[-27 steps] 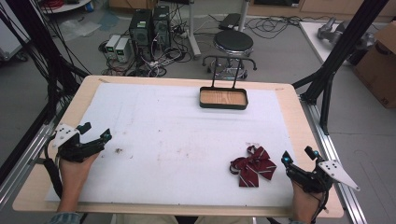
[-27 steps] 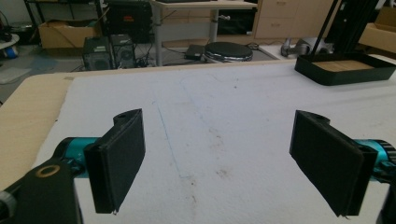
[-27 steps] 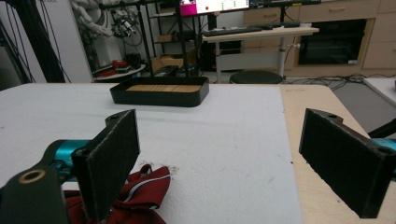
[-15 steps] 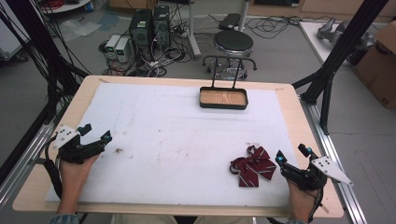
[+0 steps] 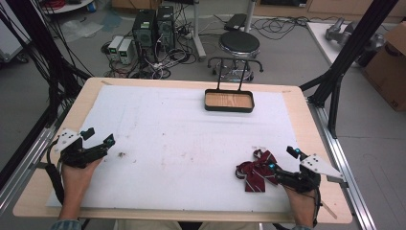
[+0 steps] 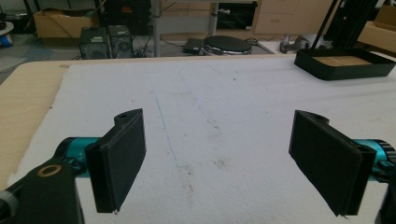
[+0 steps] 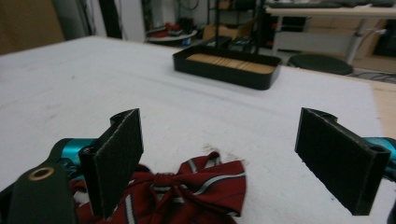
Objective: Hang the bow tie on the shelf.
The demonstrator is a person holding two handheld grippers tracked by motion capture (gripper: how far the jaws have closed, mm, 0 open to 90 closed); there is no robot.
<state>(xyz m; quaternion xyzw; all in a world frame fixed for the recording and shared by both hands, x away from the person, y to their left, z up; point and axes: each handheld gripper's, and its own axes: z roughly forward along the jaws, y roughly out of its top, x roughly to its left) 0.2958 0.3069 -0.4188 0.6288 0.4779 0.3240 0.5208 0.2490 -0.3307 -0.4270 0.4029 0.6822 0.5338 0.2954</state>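
Both tools wide open: right tool (image 5: pixel 283 160) w/ bow tie (image 5: pixel 254 171) just ahead between its jaws at bench (image 5: pixel 306 124) front right, left tool (image 5: pixel 99 139) over bare mat (image 5: pixel 191 143), tray (image 5: pixel 229 101) at back.

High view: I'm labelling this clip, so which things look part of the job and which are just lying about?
Likely in the job:
- bow tie, right gripper open at it
- black tray
- left gripper, open

Lying about:
- stool
- computers
- cardboard box
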